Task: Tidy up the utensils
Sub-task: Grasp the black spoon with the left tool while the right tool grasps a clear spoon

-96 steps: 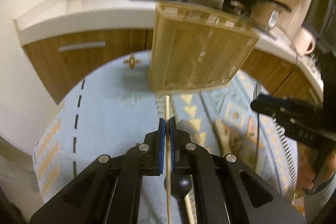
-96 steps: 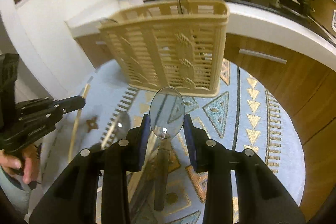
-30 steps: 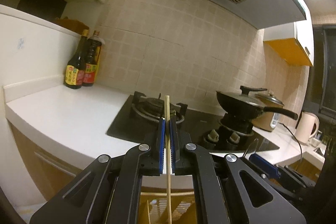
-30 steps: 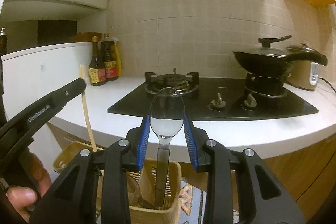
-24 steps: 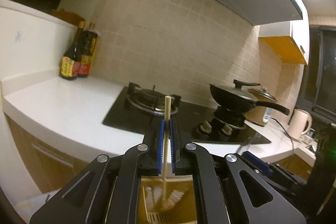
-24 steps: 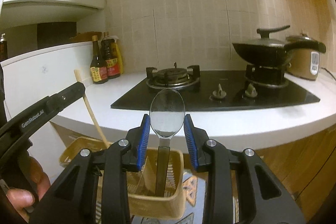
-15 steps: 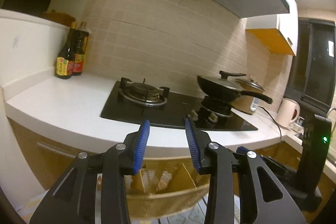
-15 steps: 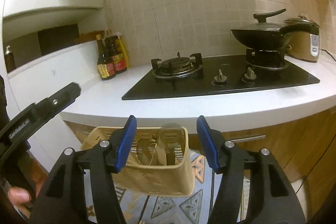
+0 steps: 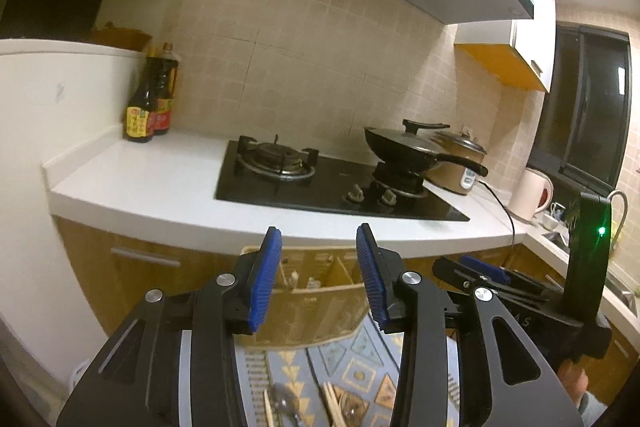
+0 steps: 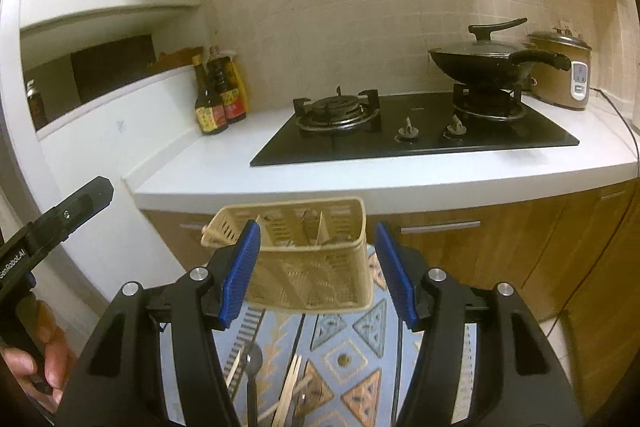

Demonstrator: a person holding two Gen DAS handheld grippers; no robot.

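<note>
While both tongs (image 9: pixel 318 273) (image 10: pixel 316 269) gape empty (left widening), the slatted beige caddy (image 10: pixel 316 267) stands upright.

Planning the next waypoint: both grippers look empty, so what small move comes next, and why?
Probably lower the right gripper toward the loose wooden chopsticks on the patterned blue mat: it is open and empty, and utensils remain outside the beige slotted plastic basket.

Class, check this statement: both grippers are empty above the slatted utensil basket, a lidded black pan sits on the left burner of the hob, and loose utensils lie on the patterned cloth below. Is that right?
One detail is wrong. The right wrist view shows the lidded black pan on the right burner; the left burner is bare. The rest stands: left gripper and right gripper hold nothing above the utensil basket, and loose utensils lie on the patterned cloth.
</note>
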